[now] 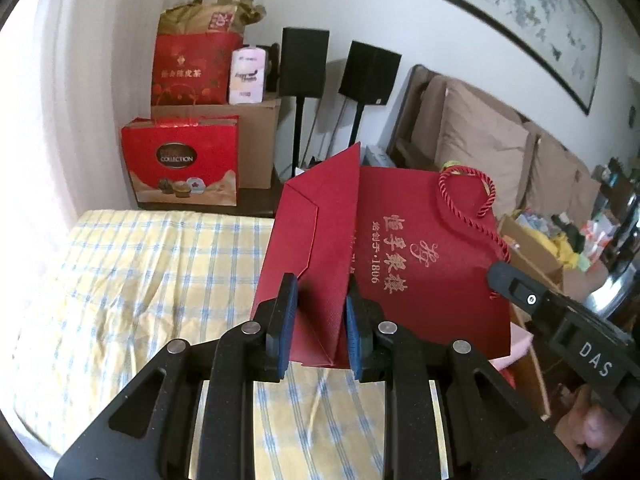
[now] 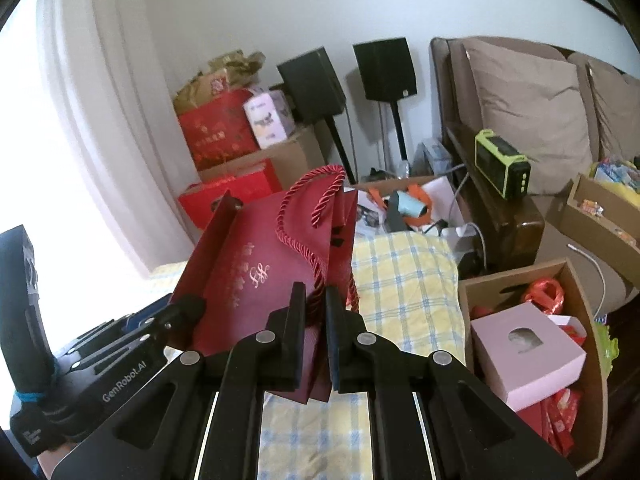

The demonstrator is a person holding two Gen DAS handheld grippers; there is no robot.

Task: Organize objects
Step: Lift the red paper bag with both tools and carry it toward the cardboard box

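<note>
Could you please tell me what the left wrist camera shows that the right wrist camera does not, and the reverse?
Only the left wrist view shows the framed painting on the wall and the gold lettering on the bag's broad face.

Only the right wrist view shows the green and black box on the sofa arm and the pink box in a cardboard box.

Both show the red paper bag held over the checked cloth, the left gripper shut on one edge, the right gripper on the other, and two black speakers.

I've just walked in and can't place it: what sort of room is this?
Probably a lived-in living room used for storage: a cushioned sofa, two speakers on stands, a framed painting, and red gift bags stacked on cardboard boxes.
</note>
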